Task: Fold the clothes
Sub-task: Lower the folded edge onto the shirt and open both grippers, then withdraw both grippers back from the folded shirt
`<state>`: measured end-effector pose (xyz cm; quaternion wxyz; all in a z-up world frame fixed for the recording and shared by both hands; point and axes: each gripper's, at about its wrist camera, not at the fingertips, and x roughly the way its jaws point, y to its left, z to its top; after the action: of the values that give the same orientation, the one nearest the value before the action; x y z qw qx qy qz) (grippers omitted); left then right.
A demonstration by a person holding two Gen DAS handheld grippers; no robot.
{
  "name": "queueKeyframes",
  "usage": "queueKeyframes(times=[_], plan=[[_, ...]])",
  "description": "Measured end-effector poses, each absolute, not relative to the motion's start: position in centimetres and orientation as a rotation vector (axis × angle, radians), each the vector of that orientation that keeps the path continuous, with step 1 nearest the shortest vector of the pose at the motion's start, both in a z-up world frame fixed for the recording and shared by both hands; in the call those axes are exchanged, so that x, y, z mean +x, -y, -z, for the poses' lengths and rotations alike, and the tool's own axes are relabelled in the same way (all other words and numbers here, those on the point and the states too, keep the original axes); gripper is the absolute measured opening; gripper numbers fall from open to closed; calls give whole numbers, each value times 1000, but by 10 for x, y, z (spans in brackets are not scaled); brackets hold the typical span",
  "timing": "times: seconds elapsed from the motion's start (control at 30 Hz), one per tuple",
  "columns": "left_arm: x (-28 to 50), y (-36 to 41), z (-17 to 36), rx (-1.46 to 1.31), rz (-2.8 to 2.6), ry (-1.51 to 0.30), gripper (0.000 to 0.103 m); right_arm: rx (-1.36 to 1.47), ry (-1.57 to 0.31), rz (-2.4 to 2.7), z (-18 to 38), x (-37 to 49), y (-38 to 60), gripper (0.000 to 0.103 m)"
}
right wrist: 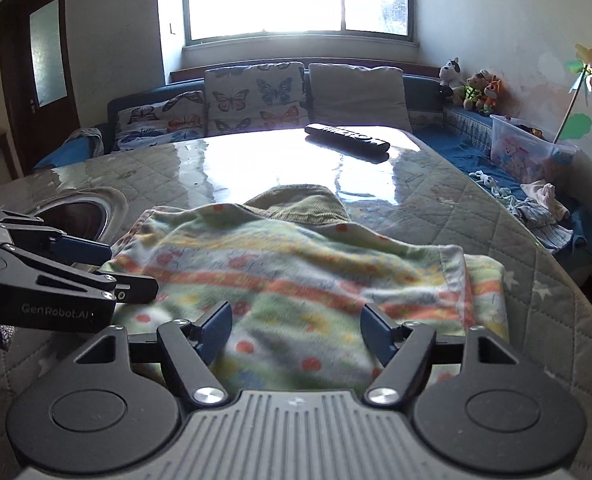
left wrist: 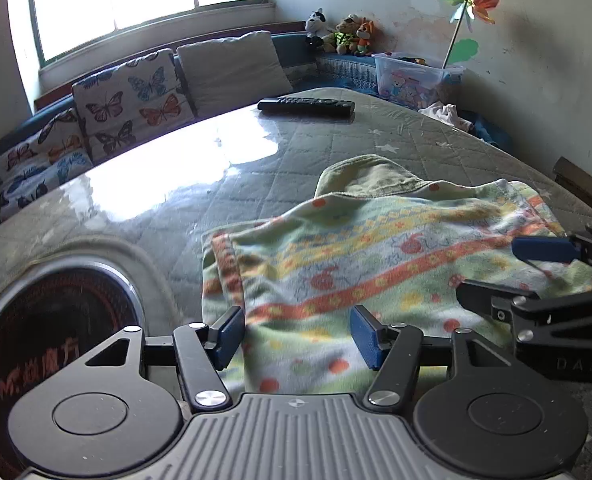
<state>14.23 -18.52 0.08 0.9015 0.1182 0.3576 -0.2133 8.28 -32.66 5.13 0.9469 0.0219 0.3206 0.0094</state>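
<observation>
A folded garment (left wrist: pixel 375 248) (right wrist: pixel 296 264) with orange, yellow and green printed bands lies on the table's near side. An olive corduroy part (left wrist: pixel 367 178) (right wrist: pixel 299 200) sticks out at its far edge. My left gripper (left wrist: pixel 297 332) hovers over the garment's near left portion, jaws open, with the cloth lying flat below and between the pads, not pinched. My right gripper (right wrist: pixel 296 328) stands open the same way over the near right portion. Each gripper shows in the other's view: the right gripper (left wrist: pixel 507 270) at the right edge, the left gripper (right wrist: pixel 124 268) at the left edge.
The table (left wrist: pixel 216 184) (right wrist: pixel 435 200) has a glossy quilted cover. A round recessed cooktop (left wrist: pixel 56 320) (right wrist: pixel 76 212) sits left of the garment. A black remote (left wrist: pixel 305 106) (right wrist: pixel 345 140) lies at the far side. Beyond are a sofa with butterfly cushions (right wrist: pixel 256 96), a plastic box (right wrist: pixel 527 152) and loose clothes (right wrist: pixel 539 204).
</observation>
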Motion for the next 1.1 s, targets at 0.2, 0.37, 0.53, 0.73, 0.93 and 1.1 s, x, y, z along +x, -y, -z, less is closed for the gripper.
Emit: queueKeyframes(times=[0.2,0.37,0.53,0.73,0.93,1.1], plan=[[130,175,-3,202,432,-740,68,77,-641,4,-50,61,321,76],[124,168,-3,184,423,-746,75,33,-623,25,-48,53,311,83],[118,158,-2,173,405,-758,89,46,-635,34,-42,51,311,95],[110,149,0,160,397,-767,96,45,-635,55,-43,46,308,103],[102,143,1,163,390,-772,100,50,-628,79,-46,41,307,103],[95,139,2,157,393,-771,103,60,-642,95,-45,36,304,103]])
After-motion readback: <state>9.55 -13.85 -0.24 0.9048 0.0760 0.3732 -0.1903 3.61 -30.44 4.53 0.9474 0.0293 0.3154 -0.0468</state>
